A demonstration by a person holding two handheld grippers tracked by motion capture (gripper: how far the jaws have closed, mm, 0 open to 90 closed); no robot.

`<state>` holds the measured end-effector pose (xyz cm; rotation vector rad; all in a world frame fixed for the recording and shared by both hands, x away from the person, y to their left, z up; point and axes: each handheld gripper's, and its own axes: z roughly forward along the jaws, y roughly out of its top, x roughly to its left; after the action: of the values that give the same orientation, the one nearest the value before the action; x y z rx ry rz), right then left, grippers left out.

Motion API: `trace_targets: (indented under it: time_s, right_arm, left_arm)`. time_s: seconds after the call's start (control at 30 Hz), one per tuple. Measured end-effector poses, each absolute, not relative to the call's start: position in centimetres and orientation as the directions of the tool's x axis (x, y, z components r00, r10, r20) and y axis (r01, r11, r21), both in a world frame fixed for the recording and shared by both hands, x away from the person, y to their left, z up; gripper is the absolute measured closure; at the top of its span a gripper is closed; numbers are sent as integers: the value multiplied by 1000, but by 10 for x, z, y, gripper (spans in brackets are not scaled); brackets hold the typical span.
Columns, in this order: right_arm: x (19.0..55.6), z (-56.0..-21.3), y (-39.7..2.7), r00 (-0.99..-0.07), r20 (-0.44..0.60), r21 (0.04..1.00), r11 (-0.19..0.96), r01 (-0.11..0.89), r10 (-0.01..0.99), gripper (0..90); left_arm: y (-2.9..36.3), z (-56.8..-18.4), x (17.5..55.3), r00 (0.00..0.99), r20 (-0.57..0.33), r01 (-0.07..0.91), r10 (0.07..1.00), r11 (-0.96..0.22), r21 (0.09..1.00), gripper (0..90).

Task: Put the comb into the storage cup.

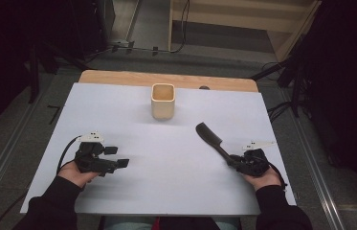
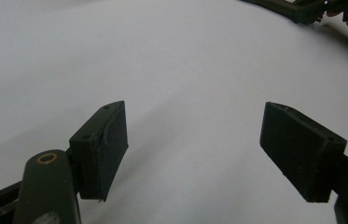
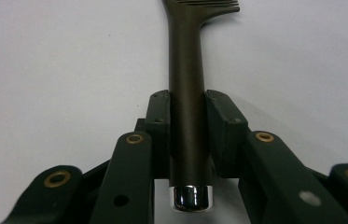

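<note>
A dark brush (image 1: pixel 209 134) with a long handle lies on the white table top (image 1: pixel 166 167) at the right, its head pointing toward the far left. My right gripper (image 1: pixel 235 160) is shut on the handle near its end. In the right gripper view both pads (image 3: pixel 223 126) press against the sides of the handle (image 3: pixel 186 70), and a shiny metal cap (image 3: pixel 190 198) sticks out behind them. My left gripper (image 1: pixel 117 156) rests at the left of the table, open, with only bare table between its pads (image 2: pixel 101 149).
A beige square cup (image 1: pixel 162 101) stands upright at the far middle of the table, with a wooden edge (image 1: pixel 118 76) behind it. Beyond the table lie floor, cables and dark stands. A person's hands and dark sleeves enter from the near edge.
</note>
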<state>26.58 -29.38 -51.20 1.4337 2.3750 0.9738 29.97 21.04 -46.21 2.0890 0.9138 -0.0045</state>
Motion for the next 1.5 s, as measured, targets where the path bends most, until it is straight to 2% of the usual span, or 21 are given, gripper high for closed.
trace_targets:
  time_s: [0.37,0.83,1.03,1.17,1.5]
  right_arm:
    - [265,-505,-298,-487,186,635,274,722,854,703]
    - [259,-488,-302,-463,216,693,199,693,860,704]
    - [253,-475,-296,-489,211,737,191,648,846,703]
    - [250,-468,-283,-536,176,744,245,621,826,703]
    - [250,-461,-258,-595,174,763,275,586,784,703]
  left_arm:
    - [210,-462,300,734,-308,609,605,-386,693,238]
    - [210,-462,300,732,-309,611,607,-385,692,238]
    - [210,-462,300,731,-308,611,608,-384,692,238]
    - [210,-462,300,731,-308,612,609,-383,692,238]
    - [211,-461,299,728,-312,613,610,-376,695,238]
